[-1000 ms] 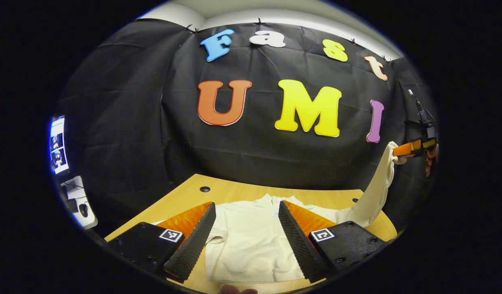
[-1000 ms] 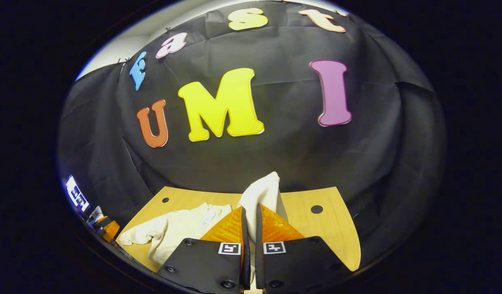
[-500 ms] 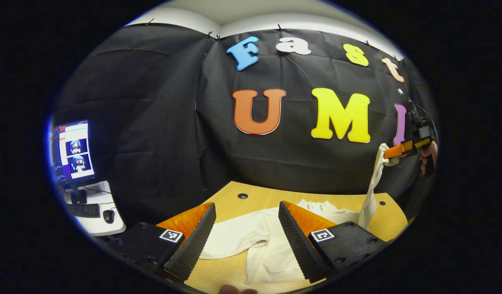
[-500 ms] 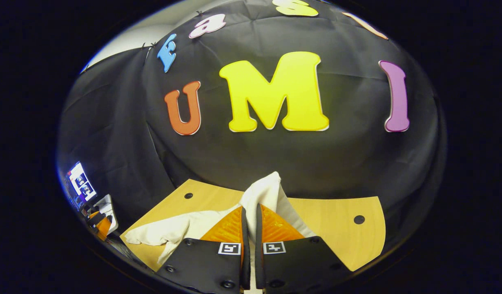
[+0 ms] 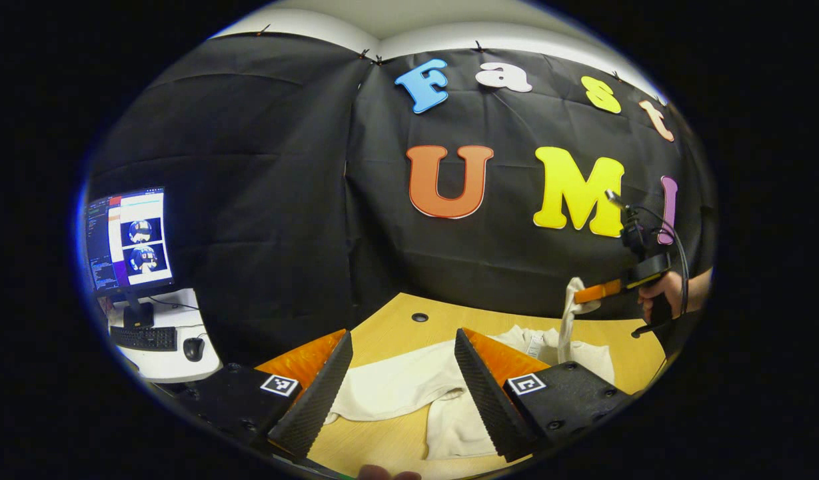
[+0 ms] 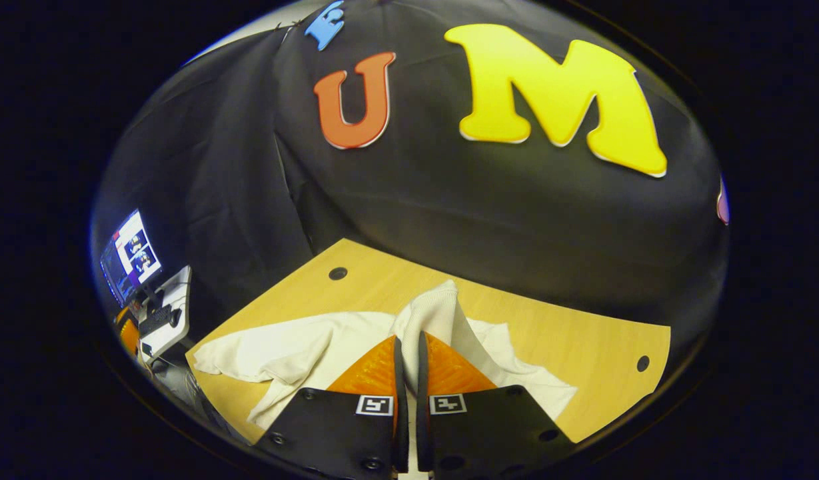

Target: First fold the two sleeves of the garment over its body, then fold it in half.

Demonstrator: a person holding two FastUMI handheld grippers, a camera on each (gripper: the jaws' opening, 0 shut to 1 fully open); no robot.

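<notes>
A cream long-sleeved garment (image 5: 396, 390) lies spread on the wooden table (image 5: 396, 320). In the left gripper view my left gripper (image 5: 401, 385) is open above its near sleeve, nothing between the fingers. Farther right in that view, the right gripper (image 5: 586, 294), held by a hand (image 5: 659, 293), pinches the other sleeve's cuff (image 5: 572, 297) and holds it up above the body. In the right gripper view the right gripper (image 6: 409, 347) is shut on that cuff (image 6: 432, 310), and the garment (image 6: 296, 347) spreads out to the left below it.
A monitor (image 5: 126, 243) with keyboard and mouse stands on a white desk (image 5: 162, 357) left of the table. The table has round cable holes (image 5: 420, 317) near its back corners. Bare wood (image 6: 582, 347) lies right of the garment.
The right gripper has carried the lifted sleeve down and inward over the garment's body. The left gripper stays open and has swung a little further left.
</notes>
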